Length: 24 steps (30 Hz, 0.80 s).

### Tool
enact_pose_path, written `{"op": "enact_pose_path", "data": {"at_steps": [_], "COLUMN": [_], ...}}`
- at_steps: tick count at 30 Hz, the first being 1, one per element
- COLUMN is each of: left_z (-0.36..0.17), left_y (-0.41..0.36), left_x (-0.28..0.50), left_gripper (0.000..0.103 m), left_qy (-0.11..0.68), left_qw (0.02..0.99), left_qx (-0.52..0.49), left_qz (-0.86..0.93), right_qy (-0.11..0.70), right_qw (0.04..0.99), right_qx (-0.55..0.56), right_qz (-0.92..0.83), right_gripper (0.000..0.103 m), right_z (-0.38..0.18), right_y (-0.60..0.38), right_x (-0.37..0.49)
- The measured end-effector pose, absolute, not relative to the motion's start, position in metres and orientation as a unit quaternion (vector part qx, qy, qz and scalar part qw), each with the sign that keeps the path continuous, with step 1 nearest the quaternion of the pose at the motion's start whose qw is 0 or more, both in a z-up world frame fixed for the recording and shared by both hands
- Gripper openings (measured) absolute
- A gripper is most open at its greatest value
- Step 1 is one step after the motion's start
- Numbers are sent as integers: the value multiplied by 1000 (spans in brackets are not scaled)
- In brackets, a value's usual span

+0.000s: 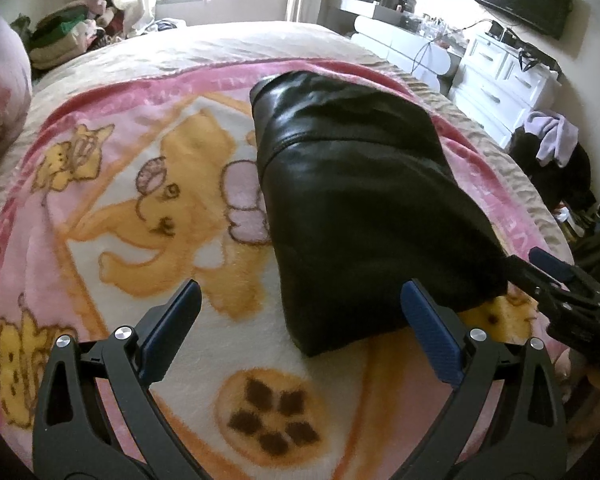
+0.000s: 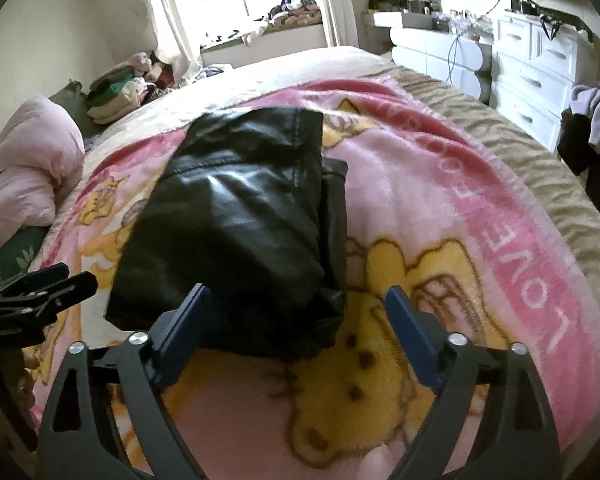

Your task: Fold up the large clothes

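A black leather garment (image 1: 352, 200) lies folded into a long bundle on a pink cartoon blanket (image 1: 148, 208) on the bed. My left gripper (image 1: 300, 312) is open and empty, its right finger beside the bundle's near end. My right gripper (image 2: 296, 312) is open and empty just in front of the garment (image 2: 236, 216), its left fingertip touching or overlapping the near edge. The right gripper also shows at the right edge of the left wrist view (image 1: 556, 280); the left one shows at the left edge of the right wrist view (image 2: 40, 284).
A pink duvet (image 2: 24, 168) is bunched at the bed's left side. A pile of clothes (image 2: 120, 92) sits at the far left corner. White drawers (image 2: 536, 68) and a desk stand right of the bed, with clothes draped on a dark chair (image 1: 556, 148).
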State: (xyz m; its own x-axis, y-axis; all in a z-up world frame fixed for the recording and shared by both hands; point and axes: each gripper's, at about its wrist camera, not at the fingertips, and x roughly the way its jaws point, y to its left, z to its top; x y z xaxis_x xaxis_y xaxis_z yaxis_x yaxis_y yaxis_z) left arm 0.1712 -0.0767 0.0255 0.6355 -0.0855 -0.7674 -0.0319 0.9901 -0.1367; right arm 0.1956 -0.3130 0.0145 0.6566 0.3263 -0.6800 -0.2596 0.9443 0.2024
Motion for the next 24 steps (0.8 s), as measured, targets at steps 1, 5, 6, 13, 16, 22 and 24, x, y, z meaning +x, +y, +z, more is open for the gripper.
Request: {"op": "enact_pose_path", "data": {"at_steps": [1, 5, 6, 13, 16, 22, 24], "left_z": [28, 41, 44, 57, 57, 51, 48], "left_y": [-77, -79, -80, -79, -80, -81, -79], "left_x": [168, 151, 146, 108, 89, 58, 49], "left_gripper": [94, 94, 94, 94, 94, 94, 94], "left_qy": [425, 409, 404, 374, 366, 356, 353], "left_qw": [903, 910, 912, 925, 929, 933, 934], "left_qx": [-69, -66, -66, -65, -59, -57, -58], "left_qz": [-14, -10, -10, -4, -1, 1, 4], "right_qy": [372, 345, 339, 294, 289, 283, 283], "right_qw": [913, 922, 924, 938, 938, 940, 940], "right_qx": [41, 39, 40, 27, 26, 21, 18], "right_qz": [163, 170, 172, 181, 188, 188, 192], "right_gripper": [92, 97, 97, 98, 98, 99, 99], "right_z": [20, 39, 42, 60, 61, 51, 46], "right_y": [-313, -312, -312, -311, -310, -304, -301], "right_x": [190, 167, 161, 114, 97, 68, 60]}}
